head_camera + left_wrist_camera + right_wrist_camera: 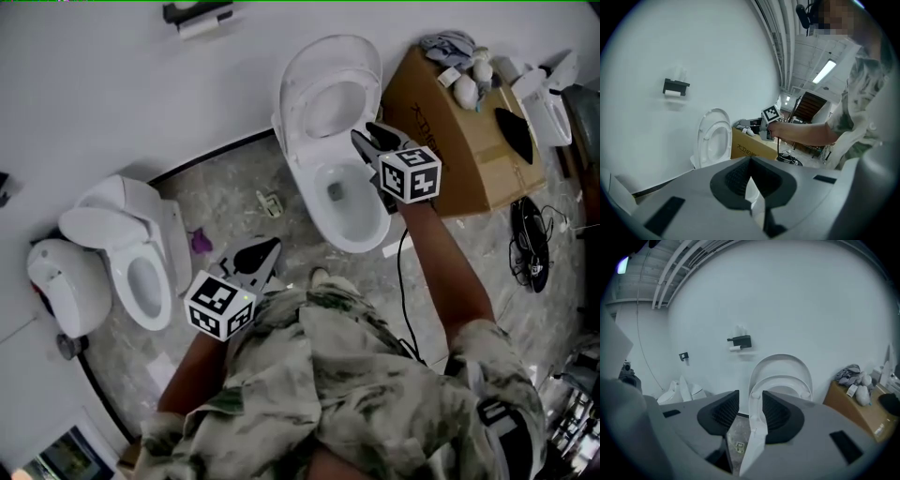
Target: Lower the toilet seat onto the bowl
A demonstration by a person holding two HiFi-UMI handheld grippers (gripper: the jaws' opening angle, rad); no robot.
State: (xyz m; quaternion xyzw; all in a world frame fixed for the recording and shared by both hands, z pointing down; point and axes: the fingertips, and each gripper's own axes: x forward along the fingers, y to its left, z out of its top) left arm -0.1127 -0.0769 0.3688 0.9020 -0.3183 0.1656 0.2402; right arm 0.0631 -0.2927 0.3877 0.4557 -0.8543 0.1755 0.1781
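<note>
A white toilet stands against the wall, its seat [319, 86] raised upright against the lid [330, 49] above the open bowl [306, 184]. My right gripper [364, 137] hovers over the bowl's right rim, just in front of the seat, with jaws open and no pad touching anything. In the right gripper view the seat [780, 382] and lid [781, 361] stand straight ahead of that gripper [750, 397]. My left gripper [265, 251] hangs low over the floor before the bowl, shut and empty. From the left gripper view [750, 161] the seat [715, 140] is farther off, to the left.
A second white toilet [141, 258] sits at the left. A cardboard box [464, 150] with cloth and bottles stands right of the bowl, and black cables [530, 246] lie beside it. A paper holder [197, 17] is on the wall. Small litter [270, 203] lies on the floor.
</note>
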